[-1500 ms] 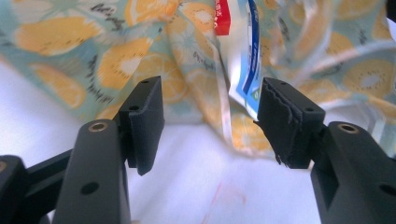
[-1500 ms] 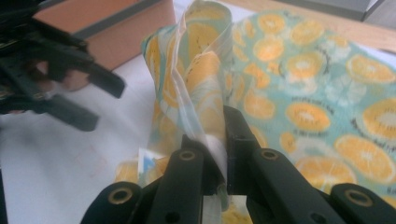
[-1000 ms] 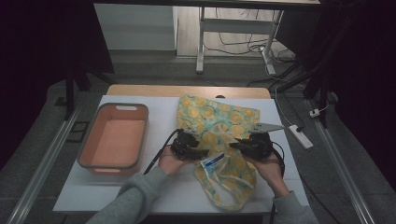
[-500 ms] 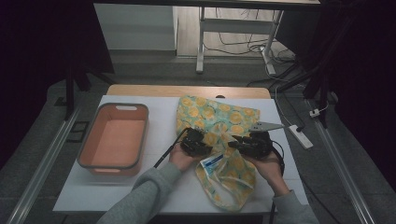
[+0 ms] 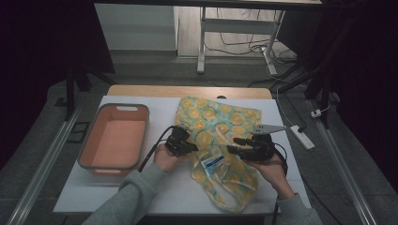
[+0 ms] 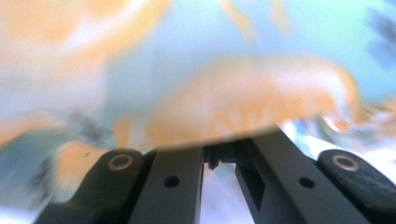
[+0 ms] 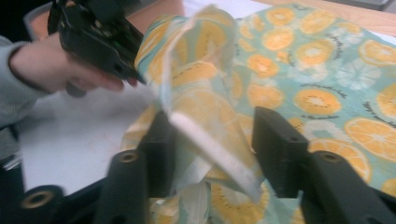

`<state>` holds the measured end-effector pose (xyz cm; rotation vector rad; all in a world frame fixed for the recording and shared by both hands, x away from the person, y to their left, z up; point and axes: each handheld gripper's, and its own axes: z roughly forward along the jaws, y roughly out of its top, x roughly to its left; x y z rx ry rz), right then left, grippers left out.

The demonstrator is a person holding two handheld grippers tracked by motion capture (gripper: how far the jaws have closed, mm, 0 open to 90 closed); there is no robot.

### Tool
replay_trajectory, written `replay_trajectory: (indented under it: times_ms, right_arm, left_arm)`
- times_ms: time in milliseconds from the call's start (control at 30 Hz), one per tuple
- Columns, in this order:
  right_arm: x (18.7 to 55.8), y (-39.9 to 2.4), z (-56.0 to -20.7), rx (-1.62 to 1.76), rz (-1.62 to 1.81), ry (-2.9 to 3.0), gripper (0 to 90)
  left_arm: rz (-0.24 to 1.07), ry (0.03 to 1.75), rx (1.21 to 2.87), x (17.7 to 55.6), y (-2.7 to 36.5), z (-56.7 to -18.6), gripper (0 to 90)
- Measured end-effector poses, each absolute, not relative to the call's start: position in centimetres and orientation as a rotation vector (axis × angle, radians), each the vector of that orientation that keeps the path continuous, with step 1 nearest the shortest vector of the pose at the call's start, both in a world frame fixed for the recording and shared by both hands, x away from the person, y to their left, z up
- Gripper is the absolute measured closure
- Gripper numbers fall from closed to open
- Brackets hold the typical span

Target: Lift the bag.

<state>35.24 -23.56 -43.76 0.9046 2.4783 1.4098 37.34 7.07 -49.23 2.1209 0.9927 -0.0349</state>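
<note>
At the centre of the high view we see an orange-slice print fabric bag (image 5: 217, 123) spread over the white table (image 5: 94, 197), with a small blue-and-white packet (image 5: 212, 162) lying on it. Our left gripper (image 5: 187, 146), just left of centre, is clenched on a fold of the bag. Our right gripper (image 7: 210, 140) has its jaws spread, a fabric strap (image 7: 205, 116) running between them. An empty salmon tub (image 5: 117, 140) sits at the frame's left.
</note>
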Motion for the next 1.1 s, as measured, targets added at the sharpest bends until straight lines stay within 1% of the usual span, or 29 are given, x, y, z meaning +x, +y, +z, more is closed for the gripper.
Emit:
replay_trajectory:
  times_ms: [133,200,300,467,633,667,767,900,933,1100]
  right_arm:
    - [34.1,-23.4,-43.4,0.865,1.467,2.516,34.2]
    - [33.2,-23.5,-43.4,0.842,1.468,2.513,31.7]
    - [31.4,-24.0,-43.8,0.86,1.419,2.492,31.4]
    - [28.5,-25.5,-46.0,0.919,1.271,2.468,31.3]
    - [27.2,-26.6,-48.4,0.987,1.134,2.476,35.8]
    - [27.2,-26.8,-48.8,1.009,1.105,2.481,37.9]
    - [27.4,-27.4,-49.6,1.043,1.049,2.48,50.9]
    - [27.7,-27.8,-49.9,1.078,1.018,2.483,82.7]
    - [27.8,-27.8,-49.9,1.072,1.008,2.477,87.9]
    - [27.7,-27.9,-49.0,1.028,1.044,2.428,89.3]
  left_arm:
    - [-0.033,0.963,2.122,35.7,8.7,-48.2,89.1]
    - [-0.035,0.958,2.121,35.0,9.5,-47.8,89.1]
    - [-0.033,0.947,2.125,34.2,10.3,-47.5,89.1]
    - [-0.041,0.936,2.118,33.2,11.3,-47.3,89.1]
    - [-0.038,0.943,2.113,32.7,12.2,-47.2,89.0]
    - [-0.038,0.944,2.112,32.6,12.3,-47.2,89.0]
    - [-0.04,0.945,2.107,32.5,12.6,-47.4,89.0]
    - [-0.037,0.946,2.101,32.3,12.9,-47.4,89.1]
    - [-0.038,0.946,2.098,32.2,13.0,-47.4,89.1]
    - [-0.036,0.935,2.087,31.9,13.4,-47.1,89.1]
